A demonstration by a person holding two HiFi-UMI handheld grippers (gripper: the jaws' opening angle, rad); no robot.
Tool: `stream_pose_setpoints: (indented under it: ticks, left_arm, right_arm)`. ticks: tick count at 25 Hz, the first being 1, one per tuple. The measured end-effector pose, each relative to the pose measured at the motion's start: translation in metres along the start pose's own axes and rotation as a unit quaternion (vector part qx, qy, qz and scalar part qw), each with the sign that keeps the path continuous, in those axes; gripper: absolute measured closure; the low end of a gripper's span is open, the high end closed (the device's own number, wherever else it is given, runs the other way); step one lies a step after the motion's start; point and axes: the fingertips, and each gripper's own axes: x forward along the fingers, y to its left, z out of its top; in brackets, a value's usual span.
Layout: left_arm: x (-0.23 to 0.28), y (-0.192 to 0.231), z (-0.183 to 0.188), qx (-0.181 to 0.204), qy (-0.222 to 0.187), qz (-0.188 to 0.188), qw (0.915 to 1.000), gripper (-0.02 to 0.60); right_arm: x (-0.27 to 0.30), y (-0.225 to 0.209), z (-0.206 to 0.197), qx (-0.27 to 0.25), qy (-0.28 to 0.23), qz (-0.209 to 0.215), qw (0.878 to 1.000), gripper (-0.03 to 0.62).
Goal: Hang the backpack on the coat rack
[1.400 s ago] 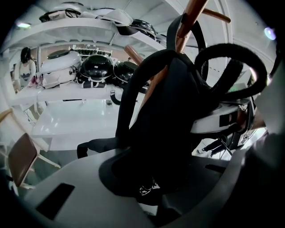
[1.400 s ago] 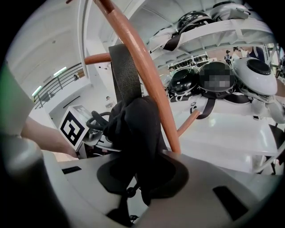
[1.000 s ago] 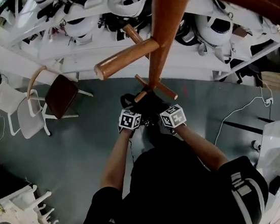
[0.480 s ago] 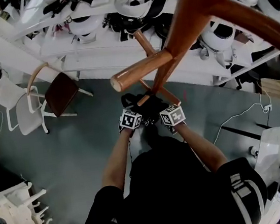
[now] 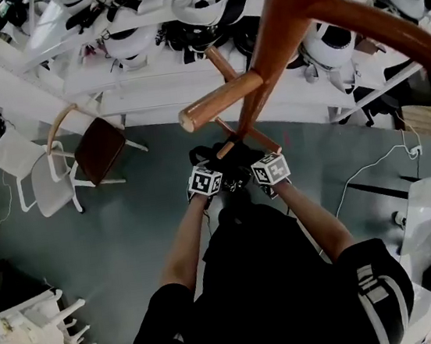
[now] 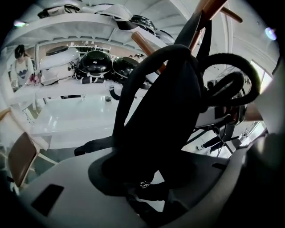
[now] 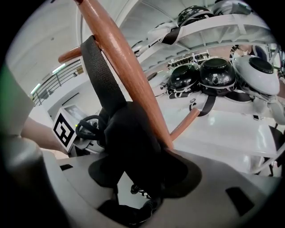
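The black backpack [image 5: 232, 167] hangs low against the wooden coat rack [image 5: 283, 25], and its strap [image 7: 95, 67] runs up along the pole [image 7: 122, 62] to a peg. My left gripper [image 5: 212, 169] and right gripper [image 5: 257, 165] flank it, marker cubes facing up. In the left gripper view the backpack's [image 6: 160, 120] dark bulk lies between the jaws of the left gripper [image 6: 147, 180]. The right gripper [image 7: 142, 185] has black fabric [image 7: 133, 142] between its jaws too. Both pairs of jaws have just been opening and stand wide, not pressing on the fabric.
A long peg [image 5: 222, 102] juts left above my hands. A brown-seated chair [image 5: 100, 147] and a white chair [image 5: 40, 182] stand to the left. Shelves of helmets [image 5: 201, 4] run behind the rack. A white cable [image 5: 365, 175] and a white machine [image 5: 422, 219] lie right.
The head view has shifted, so the rack's top sits further right in the picture. Both hands stay at the backpack under the rack.
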Motion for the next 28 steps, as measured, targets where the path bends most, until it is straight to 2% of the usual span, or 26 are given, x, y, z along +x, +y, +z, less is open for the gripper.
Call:
stream_pose_setpoints:
  ticks: [4,7,11,16,20,21,23,28]
  left_arm:
    - [-0.01,0.002,0.003,0.006,-0.007,-0.01,0.9999,0.379]
    - [-0.019,0.0,0.013,-0.009,-0.035,-0.026,0.999,0.365]
    - [-0.031,0.005,0.012,-0.032,-0.06,-0.033,0.9972,0.365]
    - [-0.042,0.003,-0.002,-0.024,-0.056,-0.044,0.9972,0.366]
    - [-0.053,-0.005,-0.011,-0.018,-0.064,-0.054,0.9963,0.381]
    - [-0.057,-0.008,-0.014,-0.017,-0.068,-0.056,0.996,0.39]
    - [-0.066,-0.013,-0.016,-0.016,-0.077,-0.058,0.9952,0.412]
    - [-0.106,-0.035,-0.017,0.009,-0.119,-0.064,0.9907,0.52]
  right_arm:
    - [-0.002,0.009,0.0,0.004,-0.012,-0.01,1.0,0.317]
    - [-0.008,0.019,-0.002,-0.007,-0.018,-0.006,1.0,0.242]
    - [-0.014,0.02,-0.013,0.0,-0.028,-0.028,0.999,0.238]
    - [-0.019,0.022,-0.022,0.018,-0.038,-0.055,0.998,0.238]
    - [-0.027,0.031,-0.026,0.012,-0.052,-0.07,0.996,0.251]
    - [-0.031,0.036,-0.024,0.005,-0.062,-0.068,0.996,0.27]
    - [-0.04,0.052,-0.019,-0.012,-0.092,-0.05,0.994,0.399]
    - [-0.062,0.093,-0.014,-0.05,-0.126,-0.025,0.99,0.577]
